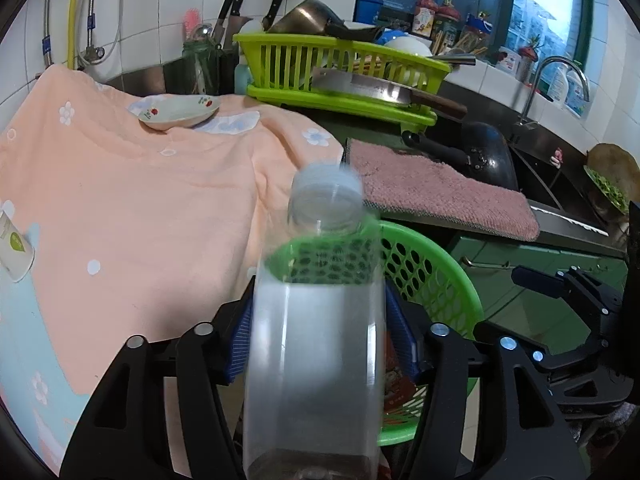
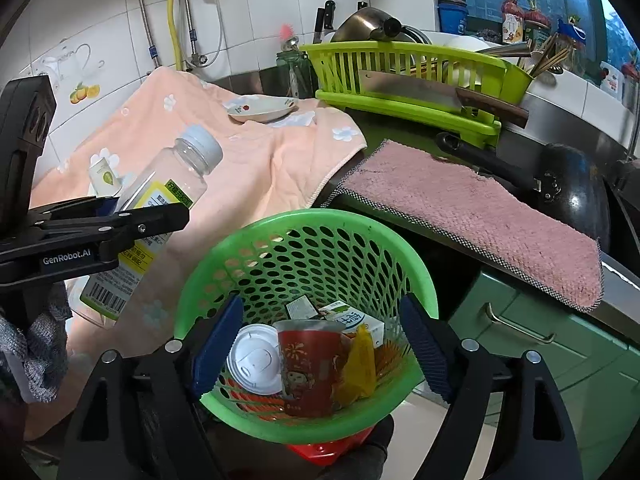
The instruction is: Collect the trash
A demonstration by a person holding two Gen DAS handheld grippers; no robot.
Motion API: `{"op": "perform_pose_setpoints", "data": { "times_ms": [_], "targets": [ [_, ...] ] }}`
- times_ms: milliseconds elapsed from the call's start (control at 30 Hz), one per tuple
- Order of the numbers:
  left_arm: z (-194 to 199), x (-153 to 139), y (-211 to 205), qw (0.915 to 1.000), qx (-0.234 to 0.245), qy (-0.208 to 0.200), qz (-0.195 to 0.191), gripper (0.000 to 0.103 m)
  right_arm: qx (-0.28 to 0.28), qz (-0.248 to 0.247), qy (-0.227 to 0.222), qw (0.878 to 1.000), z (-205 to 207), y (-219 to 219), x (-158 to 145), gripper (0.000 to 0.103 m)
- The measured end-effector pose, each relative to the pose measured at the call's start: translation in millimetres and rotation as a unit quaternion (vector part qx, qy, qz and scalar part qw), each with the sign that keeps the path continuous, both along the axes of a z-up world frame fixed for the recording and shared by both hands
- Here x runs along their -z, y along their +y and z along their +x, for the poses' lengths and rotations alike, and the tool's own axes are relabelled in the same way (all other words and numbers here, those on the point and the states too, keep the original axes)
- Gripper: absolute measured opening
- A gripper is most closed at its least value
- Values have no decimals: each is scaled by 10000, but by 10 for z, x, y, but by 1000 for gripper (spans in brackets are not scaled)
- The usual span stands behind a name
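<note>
Right up close, the right gripper [image 2: 320, 344] hangs with its blue-padded fingers spread wide and released, nothing between them. Directly below sits the round green perforated plastic basket [image 2: 304, 216]. Inside it lie a red printed paper cup [image 2: 308, 368], a white plastic drinks lid [image 2: 254, 364], a crumpled yellow wrapper [image 2: 358, 364] and a white-and-green carton [image 2: 352, 318].

Over to the left gripper [image 1: 320, 332]: the clear plastic bottle with a pale cap and yellow-green label [image 1: 316, 320] sits between its fingers, tilted, cap pointing away. The bottle is blurred while the fingers are sharp. The pads lie close on both sides, but I cannot tell whether they are actually pressing. From the right wrist, the bottle is just left of the basket's rim, outside it.

Behind that, a peach flowered towel [image 2: 240, 168] is draped over the counter [image 2: 372, 132], with a small white paper cup bearing a green leaf [image 2: 105, 178] lying on it. A fluffy pink mat [image 2: 472, 216] lies beside the towel.

Further back, a shallow white dish with red fruit prints [image 2: 262, 110] rests on the towel. A black wok [image 2: 576, 196] sits past the mat. A lime-green plastic dish rack [image 2: 400, 64] has a steel cleaver [image 2: 408, 88] leaning against it.
</note>
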State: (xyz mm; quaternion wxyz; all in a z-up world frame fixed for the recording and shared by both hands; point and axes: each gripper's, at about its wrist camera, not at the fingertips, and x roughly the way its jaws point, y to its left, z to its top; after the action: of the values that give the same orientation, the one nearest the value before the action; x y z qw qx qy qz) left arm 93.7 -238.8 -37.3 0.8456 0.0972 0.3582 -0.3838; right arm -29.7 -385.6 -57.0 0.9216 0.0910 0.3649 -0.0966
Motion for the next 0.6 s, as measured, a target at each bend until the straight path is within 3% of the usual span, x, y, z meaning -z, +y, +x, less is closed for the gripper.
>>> {"op": "perform_pose_setpoints", "data": {
  "times_ms": [600],
  "targets": [
    [-100,-218,206,9990,-287,-313,-120,80,-74,-52,-166,9998,8,130,-116,88]
  ]
}}
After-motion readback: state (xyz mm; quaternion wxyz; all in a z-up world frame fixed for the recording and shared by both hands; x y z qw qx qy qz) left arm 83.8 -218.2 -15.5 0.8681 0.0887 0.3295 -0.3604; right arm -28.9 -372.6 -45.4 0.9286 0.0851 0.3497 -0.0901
